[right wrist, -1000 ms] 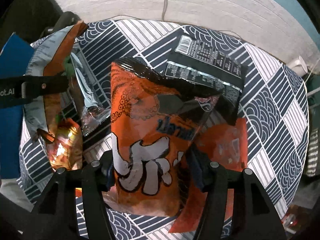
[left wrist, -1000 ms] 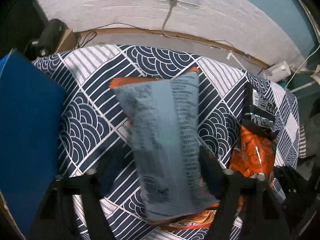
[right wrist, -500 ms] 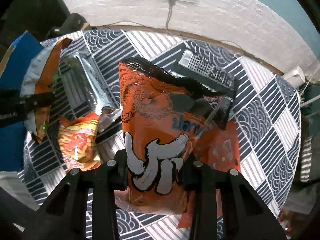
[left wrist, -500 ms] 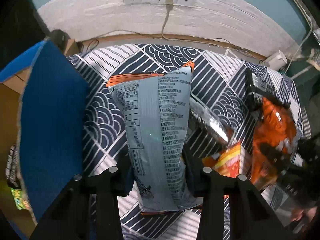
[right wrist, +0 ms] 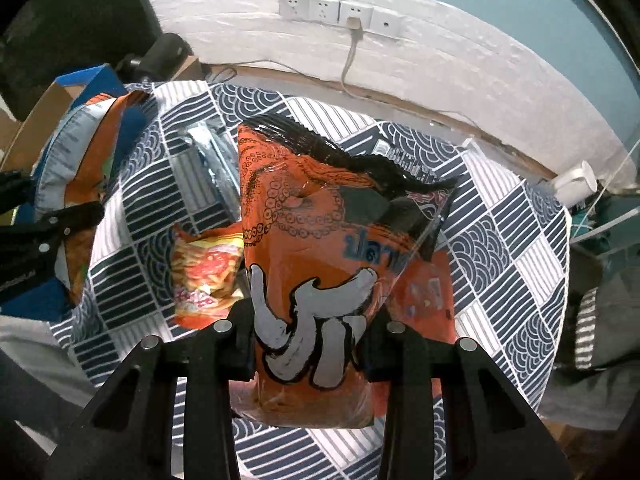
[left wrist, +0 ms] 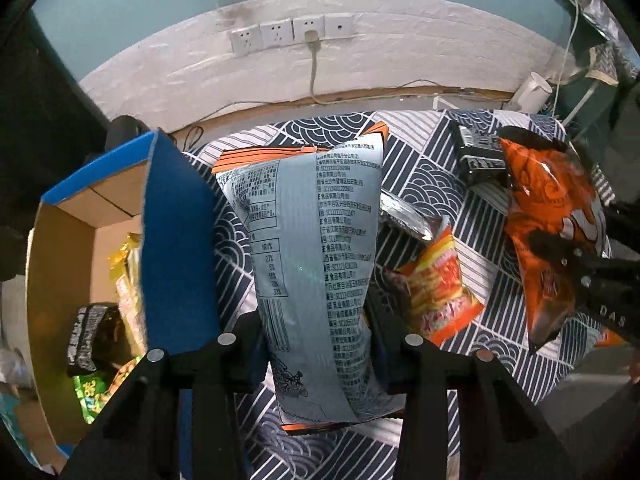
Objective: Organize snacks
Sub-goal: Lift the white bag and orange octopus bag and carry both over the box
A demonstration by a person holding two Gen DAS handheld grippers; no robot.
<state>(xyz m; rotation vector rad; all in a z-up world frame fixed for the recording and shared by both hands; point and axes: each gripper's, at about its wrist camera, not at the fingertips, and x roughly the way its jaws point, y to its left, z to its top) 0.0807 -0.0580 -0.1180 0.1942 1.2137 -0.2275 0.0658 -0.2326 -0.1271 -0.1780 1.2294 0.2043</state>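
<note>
I am holding two bags at once. My left gripper (left wrist: 316, 344) is clenching a silver bag (left wrist: 312, 264) with its printed back toward me, just beside the blue box (left wrist: 176, 240) at the left edge of the patterned table (right wrist: 500, 248) — some packets are lying inside the box. My right gripper (right wrist: 310, 344) is grasping an orange bag (right wrist: 316, 264) over the middle of the table. Between both bags, a small noodle packet (right wrist: 206, 272) is lying on the cloth.
</note>
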